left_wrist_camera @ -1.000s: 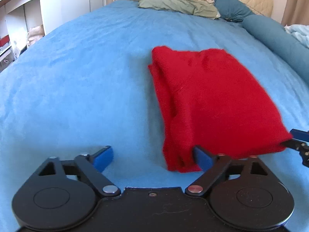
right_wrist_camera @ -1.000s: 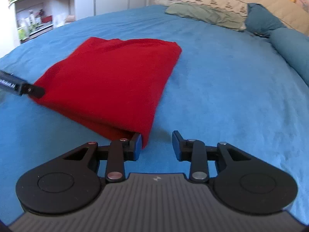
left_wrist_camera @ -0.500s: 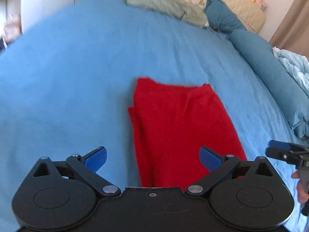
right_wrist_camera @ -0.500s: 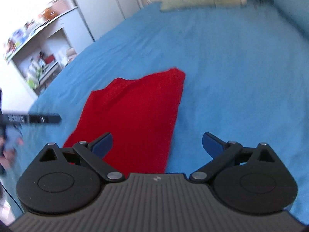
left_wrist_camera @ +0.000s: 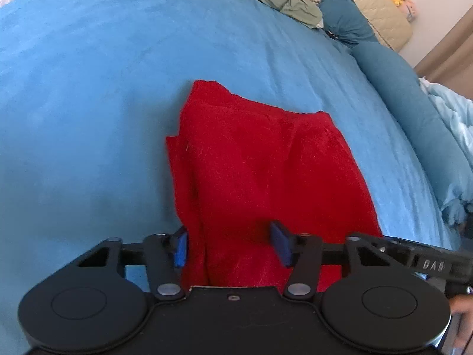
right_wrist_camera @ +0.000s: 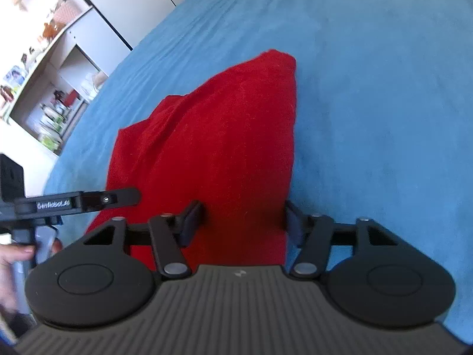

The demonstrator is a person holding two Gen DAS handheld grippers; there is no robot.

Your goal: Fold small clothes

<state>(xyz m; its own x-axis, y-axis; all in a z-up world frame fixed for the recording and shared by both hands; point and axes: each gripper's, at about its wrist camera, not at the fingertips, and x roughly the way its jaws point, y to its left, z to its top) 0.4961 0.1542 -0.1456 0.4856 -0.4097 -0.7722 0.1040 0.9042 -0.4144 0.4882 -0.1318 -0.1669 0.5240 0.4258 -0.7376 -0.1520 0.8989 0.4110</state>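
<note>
Since half a second ago: both tools dropped lower and closer over the near end of the cloth, jaws narrowed from wide apart to a moderate gap.

Left wrist view. Red garment (left_wrist_camera: 266, 171) flat on the blue bed (left_wrist_camera: 88, 103), already folded into a long panel, long axis running from 6 o'clock up toward 12, tilted slightly to 11. Near hem right under the left gripper (left_wrist_camera: 233, 244). Jaws apart, nothing pinched: left blue pad at the cloth's left folded edge, right pad over mid-cloth. Layered fold edge showing along the 9 o'clock side. Right gripper (left_wrist_camera: 425, 263) poking in at 4 o'clock, just beside the hem's right corner. Pillows (left_wrist_camera: 346, 23) far off at 1 o'clock.

Right wrist view. Same garment (right_wrist_camera: 224, 148), stretching from 6 o'clock away toward 12, far corner near 12. Right gripper (right_wrist_camera: 242, 222) straddling the hem's right half, jaws released, right pad at the cloth's right edge, left pad over red. Contact with the fabric not clear. Left gripper (right_wrist_camera: 118, 198) reaching in from 9 o'clock over the near left corner, person's hand (right_wrist_camera: 17, 251) behind it. Shelves (right_wrist_camera: 56, 97) at 10 o'clock.

Judgement: both tools about equally near, each at its own hem corner; likely next, pinching the near hem and carrying it toward 12 to halve the length. Both tools tipped steeply down, pointing along the cloth.
</note>
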